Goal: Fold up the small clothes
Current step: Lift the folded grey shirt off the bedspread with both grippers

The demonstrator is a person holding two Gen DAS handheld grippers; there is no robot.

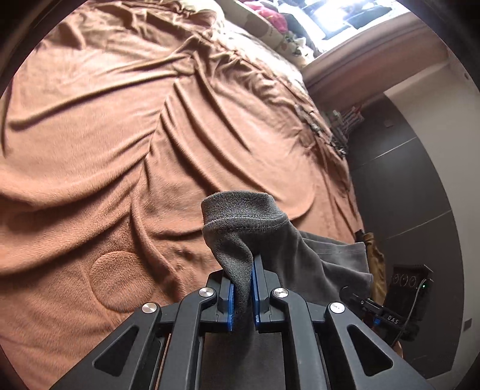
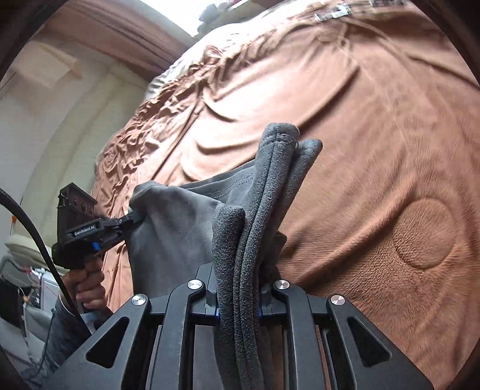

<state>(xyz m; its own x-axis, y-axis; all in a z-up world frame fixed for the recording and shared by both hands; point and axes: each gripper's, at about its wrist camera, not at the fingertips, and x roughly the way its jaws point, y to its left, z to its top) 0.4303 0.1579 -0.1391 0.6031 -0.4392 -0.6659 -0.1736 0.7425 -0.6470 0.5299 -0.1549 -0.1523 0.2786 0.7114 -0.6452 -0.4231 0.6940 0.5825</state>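
A small dark grey garment [image 1: 240, 222] hangs in the air above the bed, stretched between both grippers. My left gripper [image 1: 243, 288] is shut on one hemmed corner of it, the cloth bunched between the blue pads [image 1: 256, 288]. My right gripper [image 2: 238, 300] is shut on the other end, where several folded layers of the grey garment [image 2: 180, 228] stand up between the fingers. In the right wrist view the left gripper [image 2: 132, 219] shows at the left, pinching the cloth's far corner. In the left wrist view the right gripper [image 1: 357, 300] shows partly, low on the right behind the cloth.
A rumpled brown blanket [image 1: 120, 135] covers the bed below; it also fills the right wrist view [image 2: 375, 150]. A pile of clothes [image 1: 270, 15] lies at the far end near the window. A dark wall panel [image 1: 405, 180] and a black device [image 1: 408, 285] lie beyond the bed's edge.
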